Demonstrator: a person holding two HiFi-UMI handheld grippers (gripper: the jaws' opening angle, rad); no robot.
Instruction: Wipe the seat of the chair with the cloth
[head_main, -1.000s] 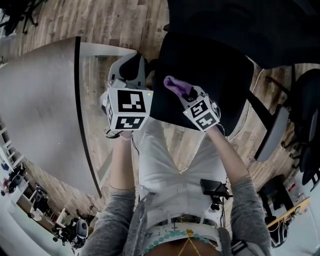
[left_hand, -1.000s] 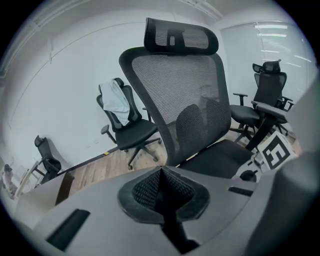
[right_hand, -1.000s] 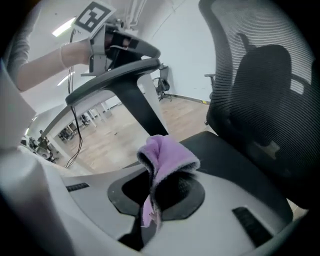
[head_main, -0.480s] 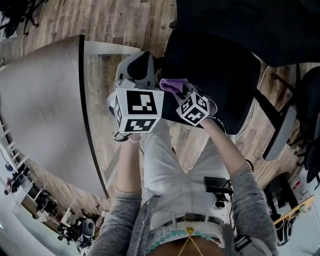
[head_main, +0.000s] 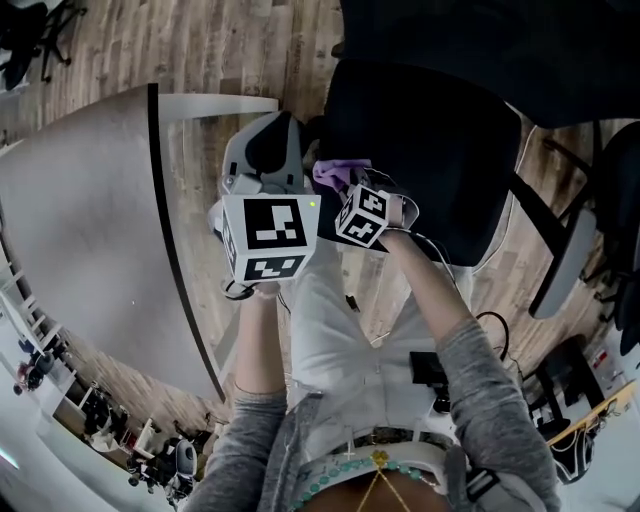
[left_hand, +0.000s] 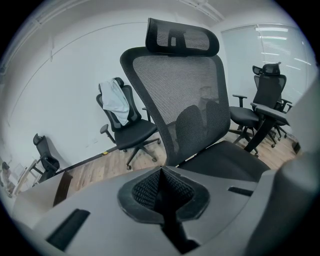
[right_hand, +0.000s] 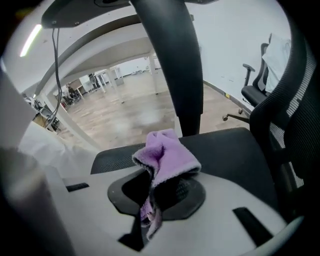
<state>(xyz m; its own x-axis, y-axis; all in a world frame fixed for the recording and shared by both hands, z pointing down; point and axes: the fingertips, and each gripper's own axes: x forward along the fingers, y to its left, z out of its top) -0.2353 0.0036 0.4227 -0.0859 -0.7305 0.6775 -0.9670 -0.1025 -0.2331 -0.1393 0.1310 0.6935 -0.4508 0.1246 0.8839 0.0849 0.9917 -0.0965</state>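
The fingers of the right gripper are closed on a purple cloth, which bunches up and forward out of the pinch. In the head view the cloth sits over the seat's near edge, at the corner closest to the person. Whether it presses on the fabric I cannot tell. Nearly all of the seat lies ahead of the cloth, toward the backrest, so the wipe should push away from this corner. The left gripper hovers just beside the right one, off that same edge. Its fingers are together with nothing between them, so the right gripper looks set to do the wiping.
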